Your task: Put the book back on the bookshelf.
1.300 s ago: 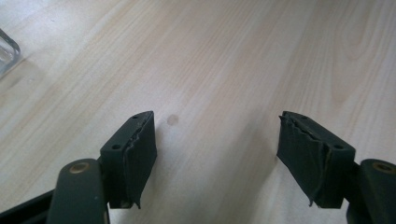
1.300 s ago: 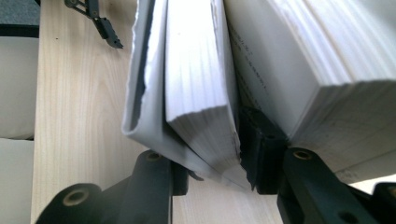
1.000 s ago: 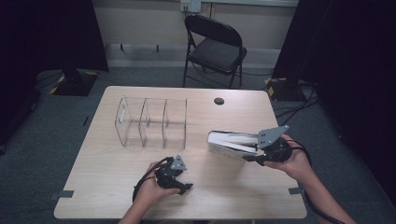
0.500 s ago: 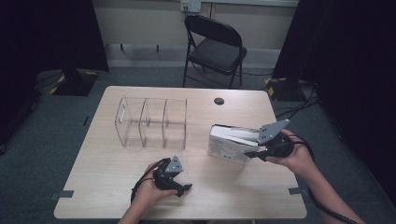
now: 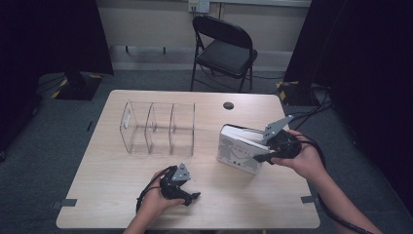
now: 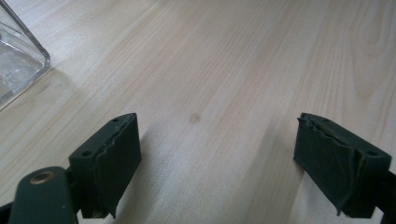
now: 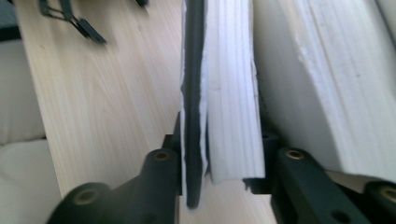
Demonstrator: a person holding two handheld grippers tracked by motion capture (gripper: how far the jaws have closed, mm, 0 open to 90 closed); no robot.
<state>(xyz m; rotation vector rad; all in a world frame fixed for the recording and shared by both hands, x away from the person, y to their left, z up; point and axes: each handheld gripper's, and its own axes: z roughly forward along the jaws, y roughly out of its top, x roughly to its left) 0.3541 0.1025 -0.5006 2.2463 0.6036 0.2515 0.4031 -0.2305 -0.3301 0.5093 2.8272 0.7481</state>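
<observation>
Book [image 5: 239, 152]: thick, white-covered, stood on edge toward right edge of bench [image 5: 112, 195], beside clear divider rack [image 5: 158, 127]. Stiff cover, loose pages; moderately heavy, may sag open. Right gripper [image 7: 219, 154] jaws clamped on cover plus page block; hold near spine. Left gripper [image 6: 219, 163] jaws wide, empty.

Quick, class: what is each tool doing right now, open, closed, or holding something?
Left tool: open, nothing between its jaws, low over the table.
Right tool: closed on part of the book, which is tipped up on the table.
</observation>
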